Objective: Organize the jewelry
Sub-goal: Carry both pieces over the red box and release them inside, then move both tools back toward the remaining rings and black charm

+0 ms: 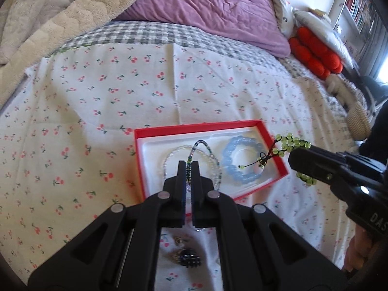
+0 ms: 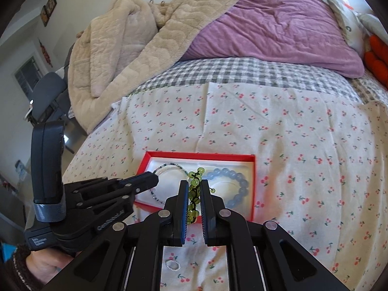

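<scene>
Beads are pinched in both grippers over the red box, so the step in hand looks like laying each strand into the white insert. The left gripper is closed on a thin clear-and-dark strand, which loops up from its fingertips and trails back over the left side of the tray; the right gripper is clamped on the green bracelet, held just above the box's near edge, beside the blue bracelet that already lies in the right recess. To do this well, I would lower one tool at a time, so the two strands do not cross or snag. The green bracelet's dark knotted cord hangs over the blue beads and could catch on them; bring it down where the tray shows bare white before letting go. The thin strand is limp and will likely bunch, so settle its free loop first, then release close to the tray. On the cherry sheet, a small ring and a dark clip lie outside the box.
</scene>
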